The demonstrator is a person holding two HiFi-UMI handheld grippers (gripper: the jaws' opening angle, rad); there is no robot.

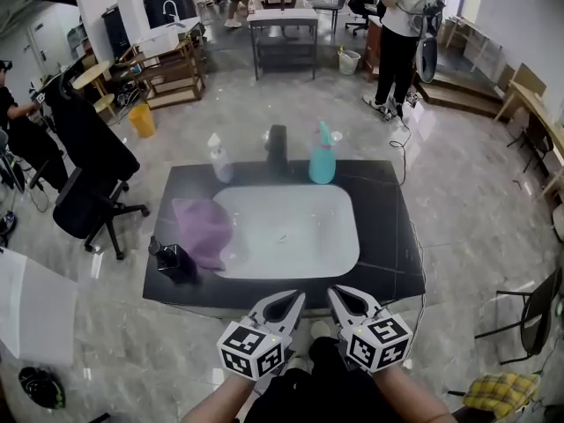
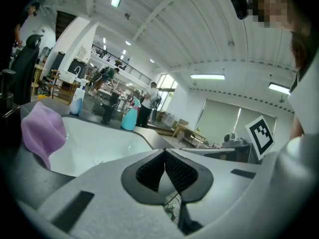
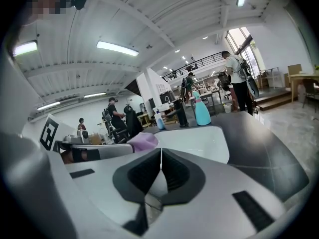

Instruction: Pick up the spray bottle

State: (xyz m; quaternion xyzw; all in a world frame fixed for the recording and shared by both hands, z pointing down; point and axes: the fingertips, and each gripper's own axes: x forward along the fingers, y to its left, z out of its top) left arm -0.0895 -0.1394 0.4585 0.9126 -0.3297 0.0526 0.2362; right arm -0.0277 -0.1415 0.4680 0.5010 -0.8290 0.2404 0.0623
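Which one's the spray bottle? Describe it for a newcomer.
Find the black counter with the white basin. At its far edge stands a dark faucet; the teal spray bottle is upright just right of it. It is the only teal one: the pale bottle sits left of the faucet, the black bottle at the near left corner.

Jaws of right gripper (image 3: pixel 160 151) together, nothing between them. Ahead: white basin (image 3: pixel 199 141) set in dark counter (image 3: pixel 259 143), purple cloth (image 3: pixel 143 141) at its left rim. Teal spray bottle (image 3: pixel 202 112) upright beyond the basin; smaller pale bottle (image 3: pixel 159 120) stands left of it.
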